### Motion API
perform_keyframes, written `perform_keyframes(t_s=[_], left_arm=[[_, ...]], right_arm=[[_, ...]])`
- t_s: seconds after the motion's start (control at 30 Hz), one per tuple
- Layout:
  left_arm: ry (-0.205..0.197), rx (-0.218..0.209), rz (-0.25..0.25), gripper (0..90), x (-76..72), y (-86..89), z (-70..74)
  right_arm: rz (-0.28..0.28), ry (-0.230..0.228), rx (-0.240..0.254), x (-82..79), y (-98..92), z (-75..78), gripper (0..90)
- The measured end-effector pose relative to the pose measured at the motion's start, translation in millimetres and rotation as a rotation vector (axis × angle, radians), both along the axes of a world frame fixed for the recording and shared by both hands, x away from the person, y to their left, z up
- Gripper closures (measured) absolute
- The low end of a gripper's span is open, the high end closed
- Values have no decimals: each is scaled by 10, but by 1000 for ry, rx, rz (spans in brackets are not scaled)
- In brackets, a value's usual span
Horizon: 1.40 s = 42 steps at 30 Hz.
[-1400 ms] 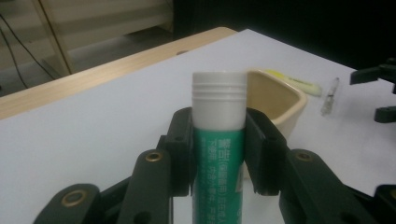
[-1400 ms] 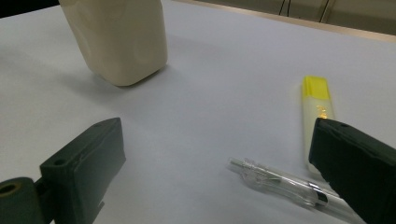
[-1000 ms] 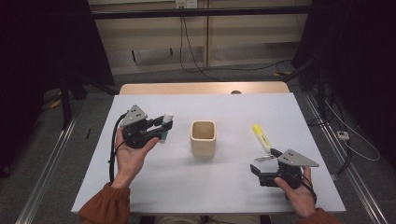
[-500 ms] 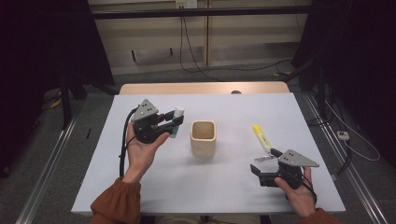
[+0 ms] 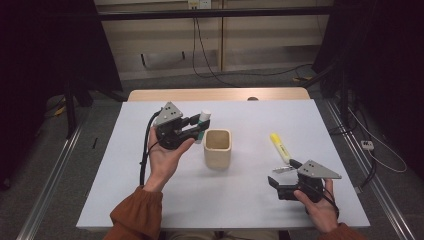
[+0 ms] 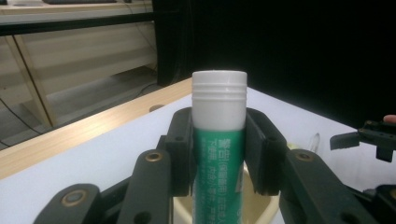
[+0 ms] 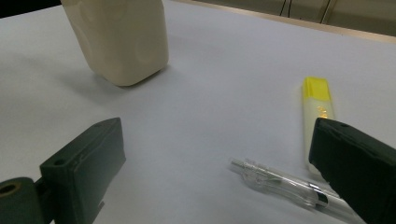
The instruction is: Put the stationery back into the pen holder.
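Glue stick point(image 6: 219, 140), green body, white cap, clamped upright between the left gripper point(image 5: 196, 129) jaws; pads press both sides of the tube just under the cap. Lower end of the stick cut off by the bottom edge in the left gripper view, label text too small to read. In the high view the stick point(image 5: 202, 122) is held above the table, at about 10 o'clock of the beige cup point(image 5: 218, 148), just beside its rim; whether it touches the rim can't be told. Cup inside is dark, contents not visible. In the left gripper view the cup point(image 6: 261, 210) is mostly hidden behind the jaws and stick.

Right gripper point(image 5: 278, 176) sits low at 4 o'clock of the cup, well apart, jaws spread with nothing between them. Right gripper view: both jaws partly cut off at the frame edges. Clear pen point(image 7: 285, 184) lies on the table between them, its far end hidden behind the right-hand jaw. Yellow highlighter point(image 7: 318, 119) lies at 12 o'clock of the pen, lower end hidden by the same jaw. Cup top cut off there.

White table point(image 5: 250, 210); near edge hidden by orange sleeves point(image 5: 135, 217).
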<state>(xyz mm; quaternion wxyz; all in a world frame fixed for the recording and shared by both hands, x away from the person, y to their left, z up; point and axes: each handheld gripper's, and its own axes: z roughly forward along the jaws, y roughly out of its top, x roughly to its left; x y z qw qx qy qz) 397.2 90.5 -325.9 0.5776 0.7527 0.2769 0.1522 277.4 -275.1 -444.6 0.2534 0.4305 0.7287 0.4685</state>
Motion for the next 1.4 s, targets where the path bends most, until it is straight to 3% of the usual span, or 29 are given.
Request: perform_keyframes(t_s=[0.6,0.97,1.4], left_arm=[[-4,-49,-22,659,125,-273,-163],[32,-75,-16,659,222,-333,-322],[56,-56,-3,658,253,-332,-503]], right_arm=[[-1,1,1,-3,-4,2,32],[1,1,1,-4,-5,2,31],[3,1,0,-2,-2,-1,31]])
